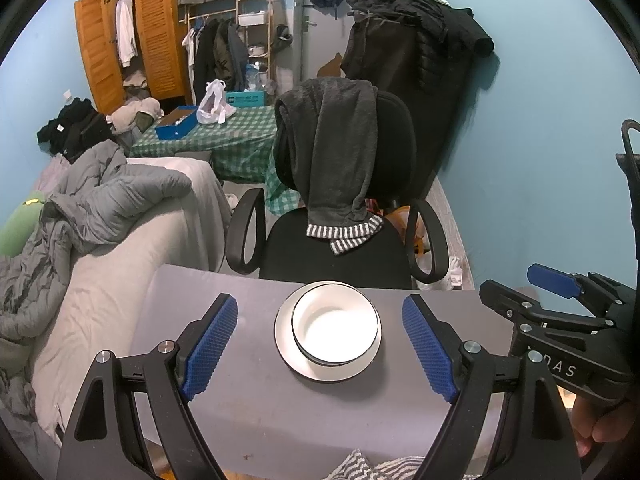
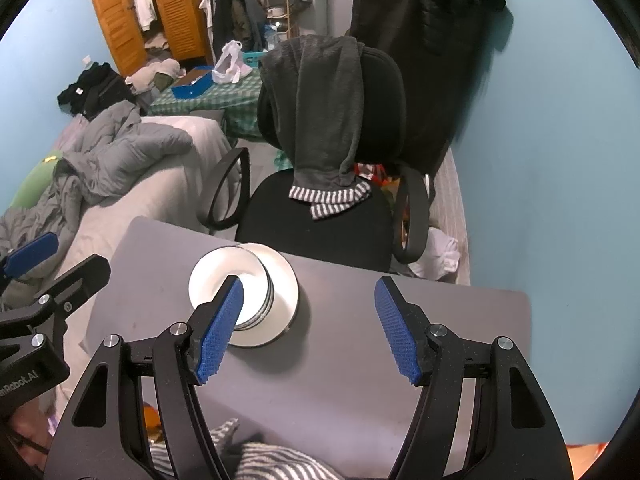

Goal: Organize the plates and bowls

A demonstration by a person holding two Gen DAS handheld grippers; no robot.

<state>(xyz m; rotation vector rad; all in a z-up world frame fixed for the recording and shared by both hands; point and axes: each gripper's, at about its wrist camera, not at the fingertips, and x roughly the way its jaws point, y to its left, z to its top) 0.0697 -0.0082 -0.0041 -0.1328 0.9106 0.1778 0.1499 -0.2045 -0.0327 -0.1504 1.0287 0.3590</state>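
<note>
A grey counter [image 1: 248,412] is standing between a bed [image 1: 132,240] and a black office chair [image 1: 340,248]. A white bowl [image 1: 336,326] is sitting upright on a plate [image 1: 286,344] near its far edge. The left claw [image 1: 320,344] and the right claw [image 2: 310,330] are both hovering, spread apart, gripping nothing.

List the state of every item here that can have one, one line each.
White bowl with dark rim: upright, empty, sitting on the plate.
White round plate: flat on the grey table, under the bowl.
Left gripper: open, holding nothing.
Right gripper: open, holding nothing.
Orange wooden wardrobe: left door open.
</note>
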